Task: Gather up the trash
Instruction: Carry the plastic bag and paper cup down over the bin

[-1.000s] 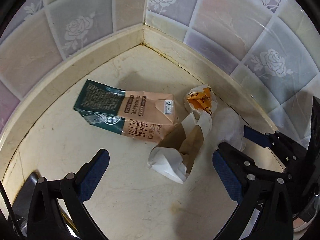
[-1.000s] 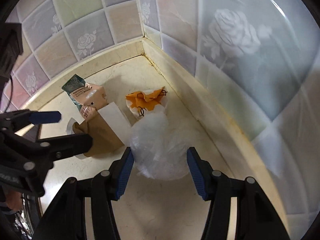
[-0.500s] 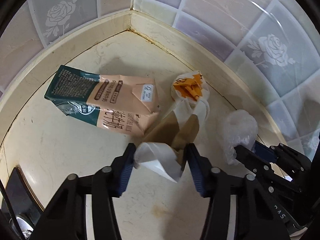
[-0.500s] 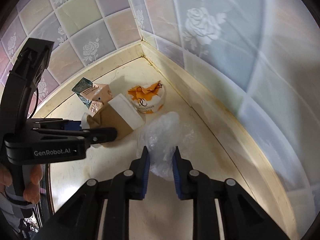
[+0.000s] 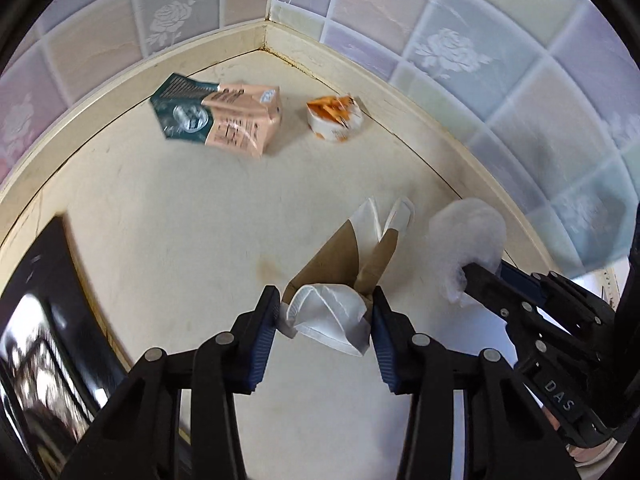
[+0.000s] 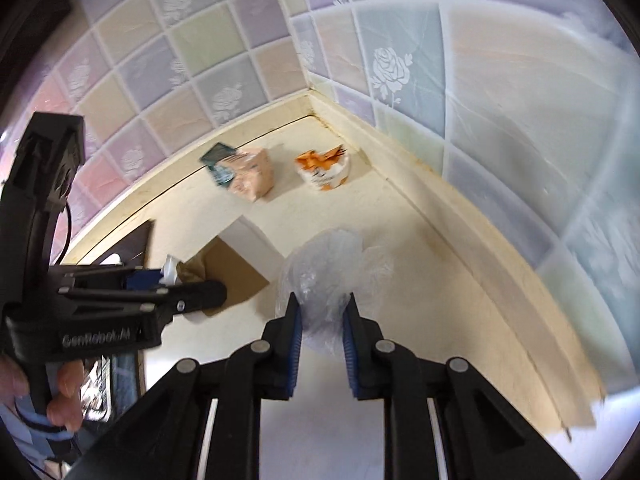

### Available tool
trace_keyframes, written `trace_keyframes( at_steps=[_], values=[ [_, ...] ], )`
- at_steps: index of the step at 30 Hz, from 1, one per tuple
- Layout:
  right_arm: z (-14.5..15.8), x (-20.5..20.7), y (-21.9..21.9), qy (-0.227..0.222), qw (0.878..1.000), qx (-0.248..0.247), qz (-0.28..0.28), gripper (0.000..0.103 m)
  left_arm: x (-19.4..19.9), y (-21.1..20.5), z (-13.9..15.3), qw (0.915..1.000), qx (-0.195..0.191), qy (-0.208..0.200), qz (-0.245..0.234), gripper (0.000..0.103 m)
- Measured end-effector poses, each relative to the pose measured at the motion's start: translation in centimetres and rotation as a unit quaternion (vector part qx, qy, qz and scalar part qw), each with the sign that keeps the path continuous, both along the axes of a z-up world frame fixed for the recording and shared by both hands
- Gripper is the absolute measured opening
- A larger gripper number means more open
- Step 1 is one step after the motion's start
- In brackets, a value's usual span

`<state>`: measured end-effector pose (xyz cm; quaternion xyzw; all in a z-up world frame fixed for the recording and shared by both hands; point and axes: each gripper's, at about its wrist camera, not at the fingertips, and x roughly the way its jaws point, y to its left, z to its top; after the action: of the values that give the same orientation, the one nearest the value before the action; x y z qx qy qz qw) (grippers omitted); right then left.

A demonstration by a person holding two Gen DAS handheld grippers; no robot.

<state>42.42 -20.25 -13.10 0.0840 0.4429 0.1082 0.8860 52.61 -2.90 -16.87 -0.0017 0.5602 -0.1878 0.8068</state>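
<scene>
My left gripper has its jaws closing on a crumpled brown-and-white paper bag, and the blue pads press both sides of it. My right gripper is closing too, its pads squeezing a scrunched clear plastic bag. Both pieces hang a little above the cream counter. In the far corner lie a pink-and-green milk carton and an orange-and-white wrapper, well apart from both grippers. The plastic bag also shows beside the paper bag in the left wrist view.
Rose-patterned tiled walls meet at the corner behind the trash, with a raised cream ledge along both. A black glossy hob sits at the counter's left. A person's hand grips the left gripper's handle.
Both grippers went from open to closed, left on the paper bag, right on the plastic bag. Both then pulled back from the corner with them. The carton and wrapper stayed put.
</scene>
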Motion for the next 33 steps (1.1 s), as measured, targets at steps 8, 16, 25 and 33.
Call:
trace_keyframes(
  at_steps=[8, 16, 25, 33],
  values=[
    [3.1, -8.7, 0.4, -0.029, 0.998, 0.011, 0.056, 0.018, -12.0, -0.4, 3.5, 0.9982, 0.008, -0.037, 0.046, 0.043],
    [5.9, -19.1, -0.1, -0.054, 0.992, 0.013, 0.109, 0.018, -26.6, -0.9, 6.8, 0.9923, 0.018, -0.073, 0.099, 0.043],
    [4.7, -29.9, -1.5, -0.044, 0.988, 0.013, 0.148, 0.018, -40.0, -2.0, 5.5, 0.9873, 0.023, -0.062, 0.145, 0.043],
    [-1.8, -35.8, -0.8, 0.017, 0.988, -0.010, 0.151, 0.018, -45.8, -2.6, -0.3, 0.9877, 0.044, -0.029, 0.147, 0.043]
  ],
)
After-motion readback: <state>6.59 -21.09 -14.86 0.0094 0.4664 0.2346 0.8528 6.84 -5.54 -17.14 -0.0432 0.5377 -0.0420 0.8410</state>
